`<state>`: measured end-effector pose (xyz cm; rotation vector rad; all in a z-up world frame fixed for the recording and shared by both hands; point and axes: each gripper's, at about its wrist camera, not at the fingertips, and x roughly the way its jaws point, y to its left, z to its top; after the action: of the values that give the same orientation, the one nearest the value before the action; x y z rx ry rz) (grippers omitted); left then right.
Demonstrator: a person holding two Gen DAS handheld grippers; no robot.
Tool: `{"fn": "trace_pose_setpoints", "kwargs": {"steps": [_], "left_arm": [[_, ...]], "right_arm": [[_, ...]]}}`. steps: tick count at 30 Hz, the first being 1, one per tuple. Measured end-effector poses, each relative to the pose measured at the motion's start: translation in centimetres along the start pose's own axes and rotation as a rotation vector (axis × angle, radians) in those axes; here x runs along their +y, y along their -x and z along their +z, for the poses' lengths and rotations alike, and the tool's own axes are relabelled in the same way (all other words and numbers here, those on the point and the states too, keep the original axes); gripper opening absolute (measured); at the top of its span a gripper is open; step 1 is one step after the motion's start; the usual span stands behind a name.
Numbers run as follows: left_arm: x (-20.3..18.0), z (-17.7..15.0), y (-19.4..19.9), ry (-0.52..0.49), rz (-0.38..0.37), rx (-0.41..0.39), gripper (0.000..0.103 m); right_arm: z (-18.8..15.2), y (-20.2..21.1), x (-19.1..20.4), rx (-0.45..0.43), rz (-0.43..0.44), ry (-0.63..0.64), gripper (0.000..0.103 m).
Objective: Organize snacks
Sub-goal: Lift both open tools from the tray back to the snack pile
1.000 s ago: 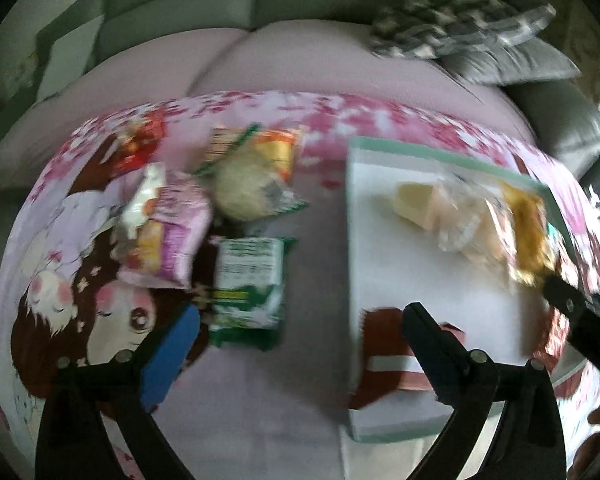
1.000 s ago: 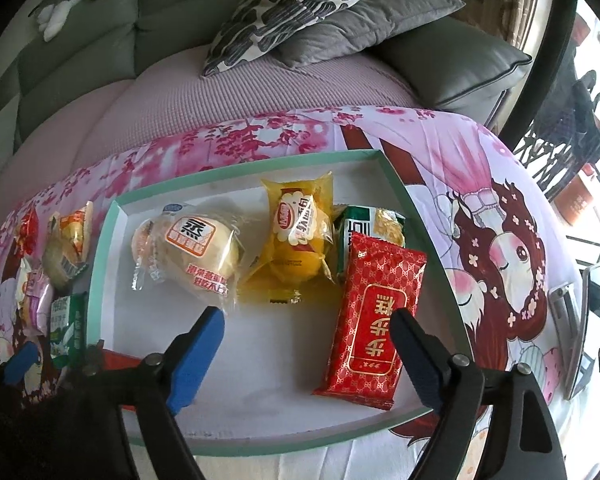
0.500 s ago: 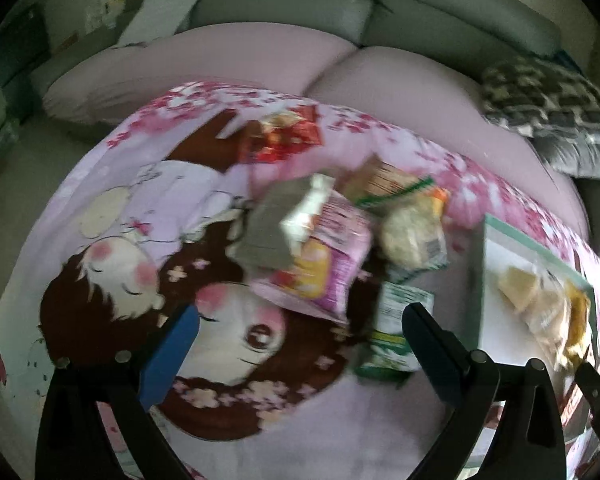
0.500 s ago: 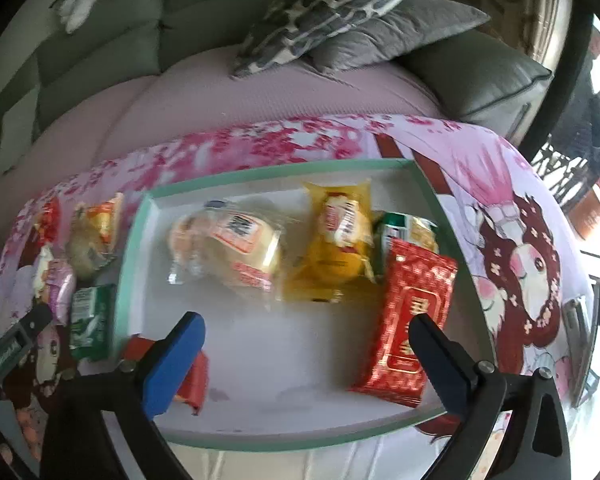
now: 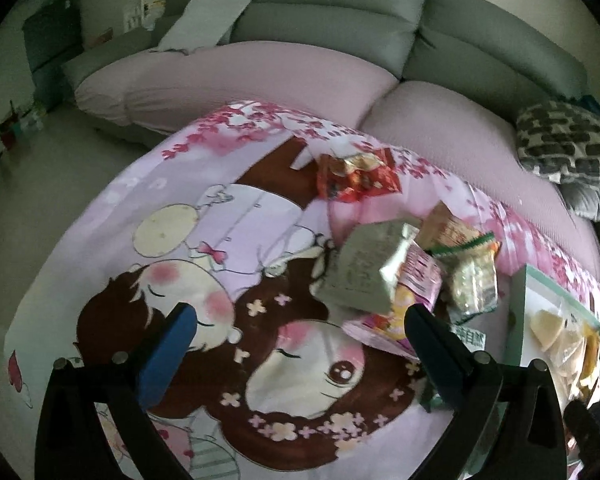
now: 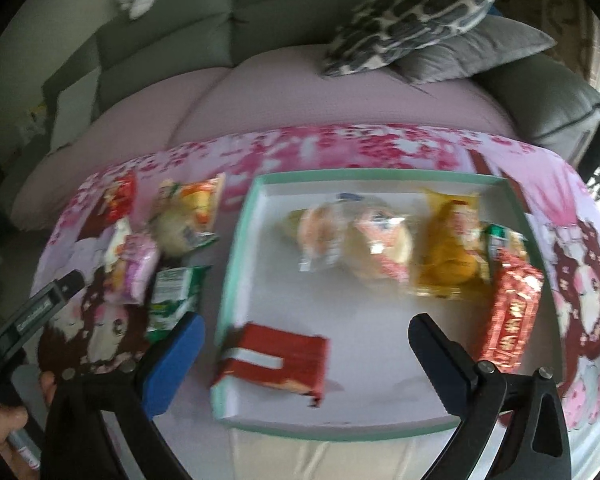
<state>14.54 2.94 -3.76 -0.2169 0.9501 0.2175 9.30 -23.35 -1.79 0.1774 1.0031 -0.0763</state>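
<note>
Both grippers are open and hold nothing. In the left wrist view my left gripper (image 5: 300, 344) hovers over the cartoon-print cloth (image 5: 180, 240). The loose snack pile lies just right of it: a grey-green packet (image 5: 360, 276), a pink packet (image 5: 414, 292), a red packet (image 5: 352, 178) and a bun packet (image 5: 474, 284). In the right wrist view my right gripper (image 6: 306, 356) stands over the near-left part of the teal-rimmed tray (image 6: 236, 276). A red packet with a white stripe (image 6: 276, 364) lies there, clear of both pads. Bun packets (image 6: 364, 248), a yellow packet (image 6: 448, 256) and a long red packet (image 6: 512, 312) lie further in.
A sofa with pink seat cushions (image 5: 240, 76) runs along the far side, with patterned pillows (image 6: 412, 12) at its right end. Left of the tray lie a green packet (image 6: 172, 292) and an orange-topped bun packet (image 6: 188, 216). A hand (image 6: 4, 420) shows at the lower left.
The left view has swung left, away from the tray and over the cloth beside the loose snacks. The right gripper's jaws have widened and it has shifted left over the tray.
</note>
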Motion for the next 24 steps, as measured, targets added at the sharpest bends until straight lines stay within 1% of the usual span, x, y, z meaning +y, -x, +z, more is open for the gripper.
{"fn": "trace_pose_setpoints", "kwargs": {"steps": [4,9,17,20,24], "left_arm": [[1.6,0.4,-0.2,0.038,-0.010,0.003,0.103],[2.7,0.7,-0.3,0.054,-0.019,0.003,0.103],[3.9,1.4,-1.3,0.048,0.010,0.048,0.103],[3.7,1.9,-1.6,0.034,-0.019,0.053,0.103],[3.1,2.5,-1.9,0.013,-0.042,0.033,0.103]], "right_arm": [[-0.3,-0.2,2.0,-0.005,0.041,0.031,0.103],[-0.8,-0.8,3.8,0.005,0.110,0.059,0.103],[-1.2,-2.1,5.2,0.011,0.095,0.095,0.103],[-0.8,-2.7,5.8,0.013,0.086,0.102,0.103],[-0.5,-3.2,7.4,-0.002,0.072,0.149,0.103]]}}
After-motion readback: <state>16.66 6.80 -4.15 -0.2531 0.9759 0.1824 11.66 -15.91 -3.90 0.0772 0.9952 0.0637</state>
